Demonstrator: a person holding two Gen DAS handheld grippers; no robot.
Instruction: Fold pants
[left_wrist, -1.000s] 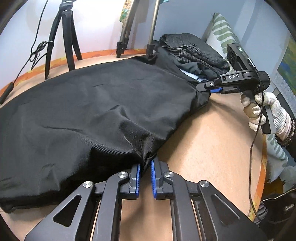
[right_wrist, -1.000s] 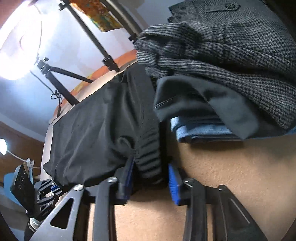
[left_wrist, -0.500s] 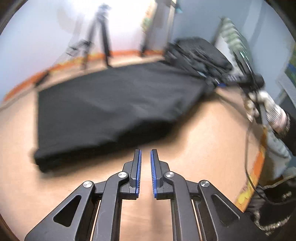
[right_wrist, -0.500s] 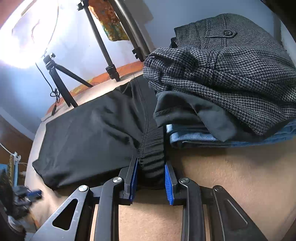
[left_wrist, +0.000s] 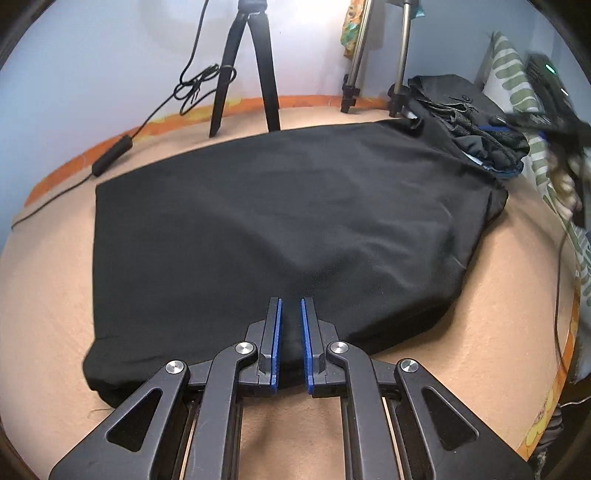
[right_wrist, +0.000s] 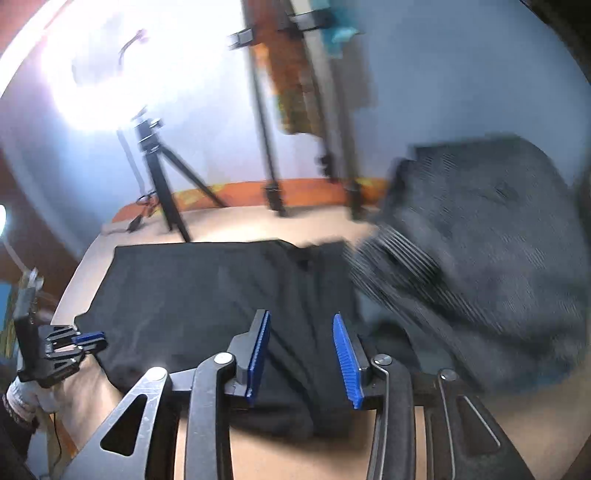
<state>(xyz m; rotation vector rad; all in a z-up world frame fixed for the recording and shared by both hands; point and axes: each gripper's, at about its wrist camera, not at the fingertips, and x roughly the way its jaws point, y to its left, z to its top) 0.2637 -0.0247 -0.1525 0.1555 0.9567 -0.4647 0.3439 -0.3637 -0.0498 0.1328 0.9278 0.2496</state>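
The black pants (left_wrist: 280, 221) lie folded flat on the tan surface (left_wrist: 48, 295); they also show in the right wrist view (right_wrist: 207, 295). My left gripper (left_wrist: 291, 306) hovers over the near edge of the pants with its jaws a narrow gap apart and nothing between them. My right gripper (right_wrist: 301, 332) is open and empty above the waistband end of the pants. The right gripper shows blurred at the right edge of the left wrist view (left_wrist: 554, 110). The left gripper shows at the left of the right wrist view (right_wrist: 86, 339).
A pile of folded grey and dark clothes (right_wrist: 480, 258) sits against the pants' far right end, also in the left wrist view (left_wrist: 461, 110). Tripods (left_wrist: 255, 66) and a cable (left_wrist: 110, 158) stand at the back. A striped pillow (left_wrist: 509, 70) is at the right.
Both grippers have let go of the pants and pulled back. The right gripper's jaws have opened wide. The pants now lie flat and folded.
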